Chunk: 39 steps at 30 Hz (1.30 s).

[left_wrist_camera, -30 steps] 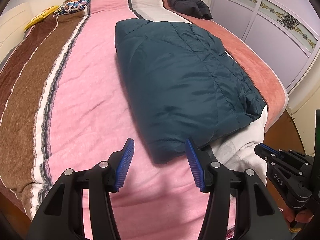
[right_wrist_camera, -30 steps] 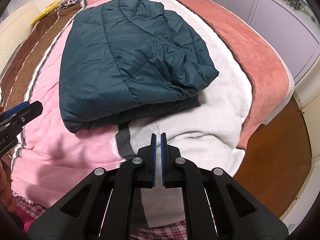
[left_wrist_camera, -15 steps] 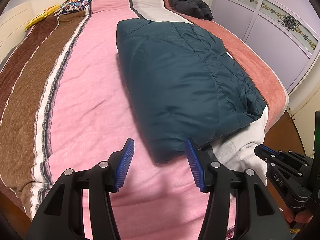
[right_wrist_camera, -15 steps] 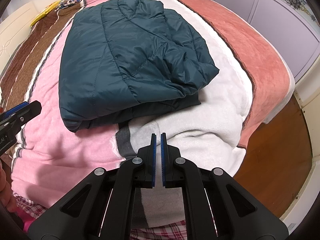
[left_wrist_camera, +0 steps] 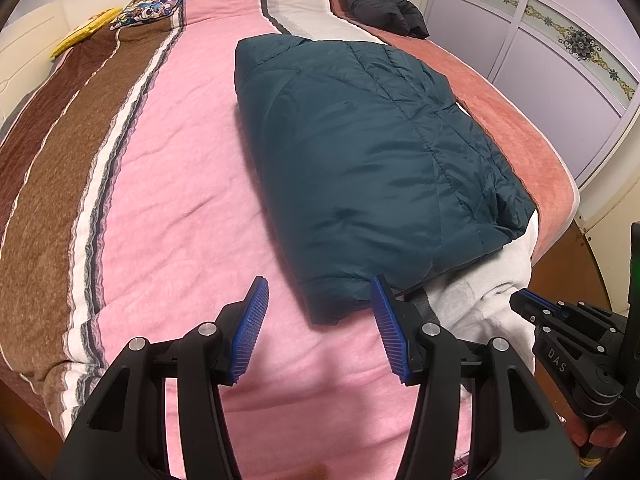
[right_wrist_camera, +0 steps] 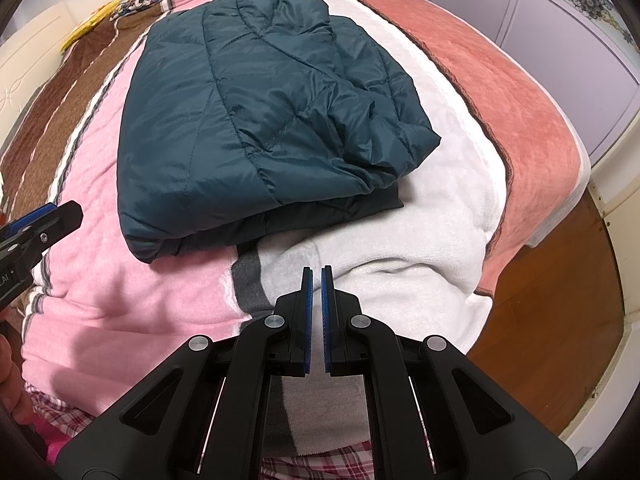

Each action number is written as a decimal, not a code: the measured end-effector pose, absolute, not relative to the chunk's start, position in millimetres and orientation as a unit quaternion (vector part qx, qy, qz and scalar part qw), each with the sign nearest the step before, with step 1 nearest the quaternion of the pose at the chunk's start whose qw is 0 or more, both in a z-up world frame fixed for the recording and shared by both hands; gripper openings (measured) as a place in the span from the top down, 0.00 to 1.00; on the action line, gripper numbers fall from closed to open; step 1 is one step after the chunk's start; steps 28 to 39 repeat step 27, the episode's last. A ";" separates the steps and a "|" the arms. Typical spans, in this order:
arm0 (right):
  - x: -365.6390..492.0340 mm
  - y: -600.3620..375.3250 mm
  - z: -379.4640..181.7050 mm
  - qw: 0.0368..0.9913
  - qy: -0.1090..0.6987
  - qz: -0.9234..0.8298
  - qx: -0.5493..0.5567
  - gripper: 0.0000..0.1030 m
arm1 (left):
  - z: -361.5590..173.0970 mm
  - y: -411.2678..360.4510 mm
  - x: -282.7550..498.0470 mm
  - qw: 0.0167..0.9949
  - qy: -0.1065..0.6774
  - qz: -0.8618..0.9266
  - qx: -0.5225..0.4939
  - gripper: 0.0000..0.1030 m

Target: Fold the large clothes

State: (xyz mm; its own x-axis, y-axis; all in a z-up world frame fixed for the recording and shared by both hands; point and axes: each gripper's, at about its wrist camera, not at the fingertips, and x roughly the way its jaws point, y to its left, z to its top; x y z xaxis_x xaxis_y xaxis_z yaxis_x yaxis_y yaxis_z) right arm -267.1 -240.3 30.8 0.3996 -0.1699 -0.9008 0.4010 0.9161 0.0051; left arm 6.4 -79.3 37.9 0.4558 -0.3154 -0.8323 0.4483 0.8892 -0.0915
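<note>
Folded teal jacket (left_wrist_camera: 372, 168) near the bed's (left_wrist_camera: 168, 184) foot edge, left gripper (left_wrist_camera: 320, 320) spread above the blanket, right gripper (right_wrist_camera: 316, 308) nearly pressed together, empty, right view alone shows jacket's layered open side, black garment (left_wrist_camera: 380, 0) at the bed's far corner

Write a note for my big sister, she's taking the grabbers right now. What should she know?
Left gripper: open, holding nothing, poised just short of the near edge of the teal puffer jacket.
Right gripper: shut on nothing, above the blanket's white stripe, near the foot of the bed.
The jacket lies folded into a thick bundle on the striped blanket; a darker layer sticks out under its near right corner.
A black garment sits bunched at the far end of the bed.
Done: the main folds look finished.
Left: probably tidy that corner, then maybe fold the black one.
</note>
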 end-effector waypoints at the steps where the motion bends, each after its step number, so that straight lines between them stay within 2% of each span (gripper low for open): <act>1: -266.9 -240.3 30.5 0.829 0.521 -0.172 0.111 0.96 | 37.4 -79.5 6.8 0.850 0.472 -0.223 0.071 0.48; 39: -264.9 -242.6 24.4 0.827 0.526 -0.167 0.110 0.96 | 35.6 -79.4 7.8 0.851 0.476 -0.212 0.070 0.48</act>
